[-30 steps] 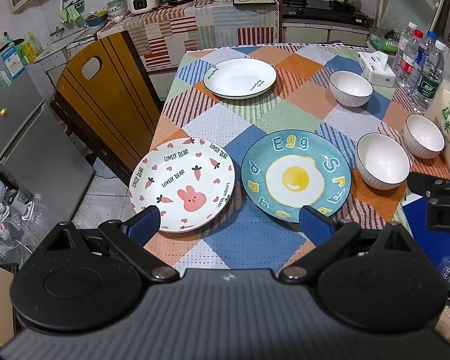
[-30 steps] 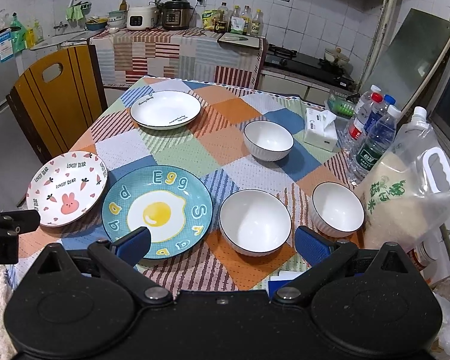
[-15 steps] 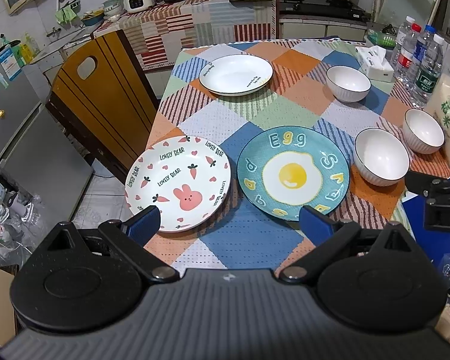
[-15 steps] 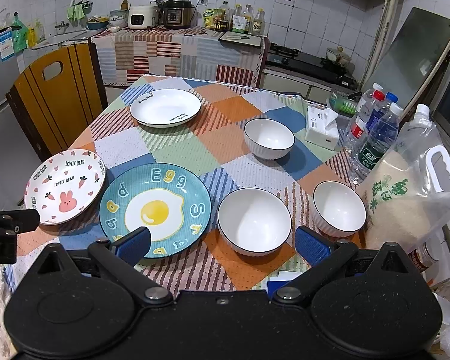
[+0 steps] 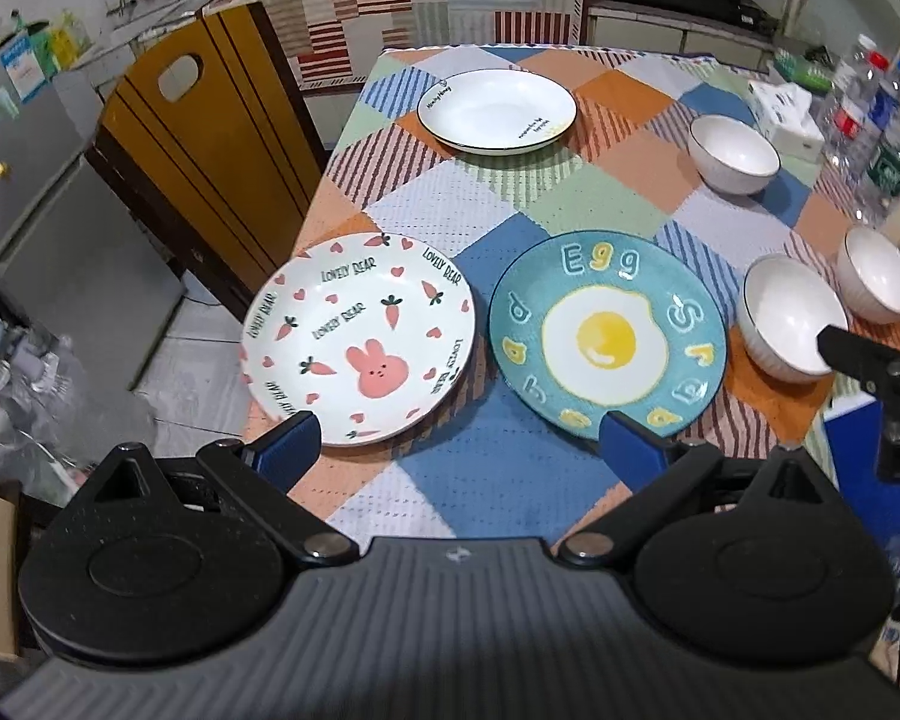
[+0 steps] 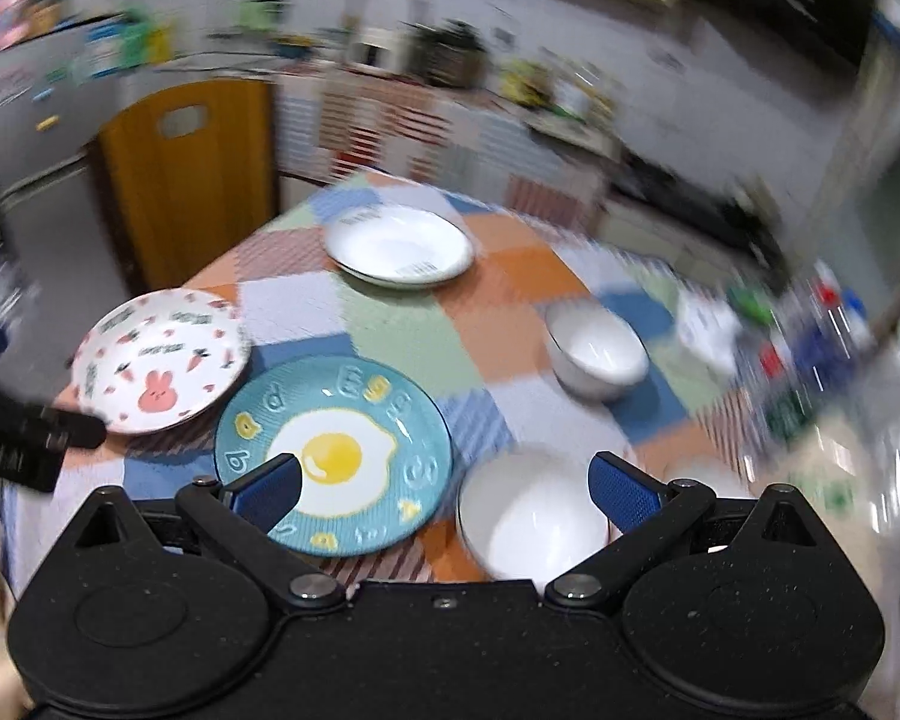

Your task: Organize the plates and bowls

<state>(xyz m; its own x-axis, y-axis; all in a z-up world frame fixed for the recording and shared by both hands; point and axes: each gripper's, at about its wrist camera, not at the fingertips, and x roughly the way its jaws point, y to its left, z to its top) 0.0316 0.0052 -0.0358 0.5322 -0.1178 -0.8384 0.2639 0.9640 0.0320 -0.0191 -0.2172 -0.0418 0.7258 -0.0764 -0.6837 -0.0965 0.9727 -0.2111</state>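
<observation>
On the patchwork tablecloth lie a bunny plate (image 5: 360, 336) (image 6: 159, 360) at the near left, a teal egg plate (image 5: 606, 333) (image 6: 333, 453) beside it, and a plain white plate (image 5: 497, 111) (image 6: 399, 246) farther back. Three white bowls stand on the right: a near one (image 5: 792, 315) (image 6: 531, 516), one behind it (image 5: 879, 282), and a far one (image 5: 735, 153) (image 6: 597, 351). My left gripper (image 5: 459, 450) is open and empty above the near table edge. My right gripper (image 6: 447, 483) is open and empty, low over the egg plate and the near bowl.
A wooden chair (image 5: 210, 138) stands at the table's left side. A tissue box (image 5: 786, 117), water bottles (image 5: 876, 126) and a large jug stand along the right edge. A fridge (image 5: 36, 180) is at the left. The right wrist view is motion-blurred.
Both grippers have moved forward and lower toward the table. The right one swung fast, now sitting over the egg plate and near bowl. Plates and bowls have not moved.
</observation>
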